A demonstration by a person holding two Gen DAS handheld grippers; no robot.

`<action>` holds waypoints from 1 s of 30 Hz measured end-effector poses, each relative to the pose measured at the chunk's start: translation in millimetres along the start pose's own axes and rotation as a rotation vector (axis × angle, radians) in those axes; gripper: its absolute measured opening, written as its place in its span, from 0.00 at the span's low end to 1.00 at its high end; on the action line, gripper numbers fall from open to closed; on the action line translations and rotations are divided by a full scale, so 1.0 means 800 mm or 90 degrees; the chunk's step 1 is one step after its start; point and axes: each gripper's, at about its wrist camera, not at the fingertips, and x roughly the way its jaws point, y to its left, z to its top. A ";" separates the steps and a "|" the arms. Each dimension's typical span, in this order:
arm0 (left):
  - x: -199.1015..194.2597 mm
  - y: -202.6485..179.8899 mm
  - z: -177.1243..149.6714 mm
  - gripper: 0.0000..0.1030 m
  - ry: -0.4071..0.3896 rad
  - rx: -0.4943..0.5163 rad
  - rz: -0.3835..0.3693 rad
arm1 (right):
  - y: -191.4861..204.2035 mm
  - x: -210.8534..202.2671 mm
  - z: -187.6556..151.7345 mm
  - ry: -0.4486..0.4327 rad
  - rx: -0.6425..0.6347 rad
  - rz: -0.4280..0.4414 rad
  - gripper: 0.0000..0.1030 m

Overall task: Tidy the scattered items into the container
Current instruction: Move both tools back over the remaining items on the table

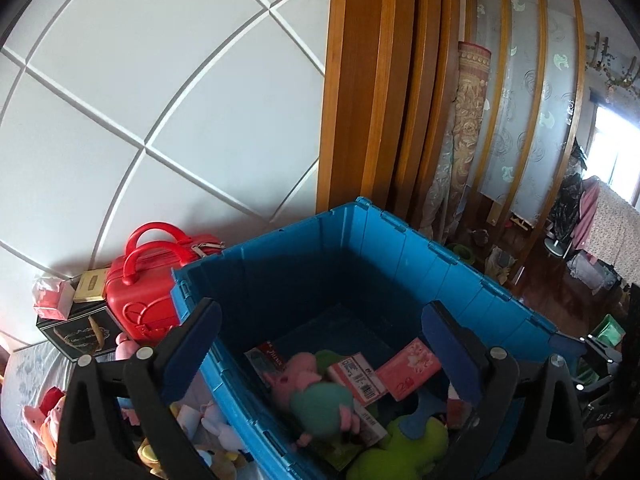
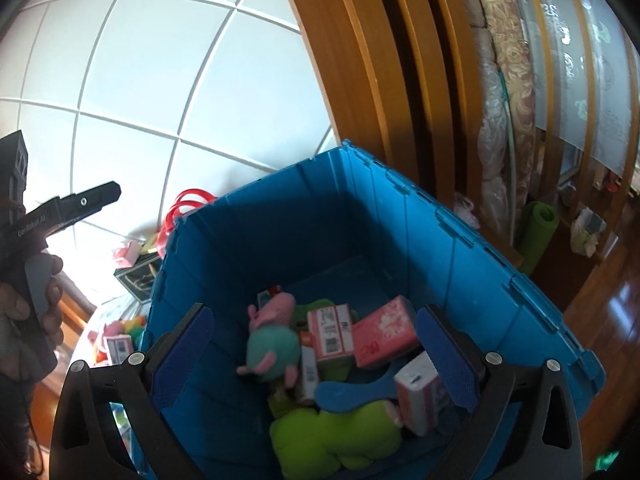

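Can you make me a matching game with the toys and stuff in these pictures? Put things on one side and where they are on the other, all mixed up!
Things:
1. pink pig toy
2. red case
3. green plush toy
4. rolled green mat

Places:
A. standing by the wooden door frame
B. outside the blue crate, by the white wall
C. inside the crate, nearest the camera
D. inside the crate, beside the pink boxes

Pairs: 1-D, 2-B, 3-C, 4-A

Daylit, fisheye-warped, slightly blurred toys
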 end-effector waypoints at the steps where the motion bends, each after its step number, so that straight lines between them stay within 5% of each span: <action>1: -0.003 0.001 -0.002 0.99 0.001 0.002 0.006 | 0.003 0.000 0.000 0.000 -0.003 0.002 1.00; 16: -0.061 0.051 -0.069 0.99 0.022 -0.024 0.075 | 0.070 -0.013 -0.016 0.001 -0.052 0.054 1.00; 30: -0.188 0.196 -0.236 0.99 0.080 -0.086 0.134 | 0.247 -0.027 -0.092 0.013 -0.134 0.107 1.00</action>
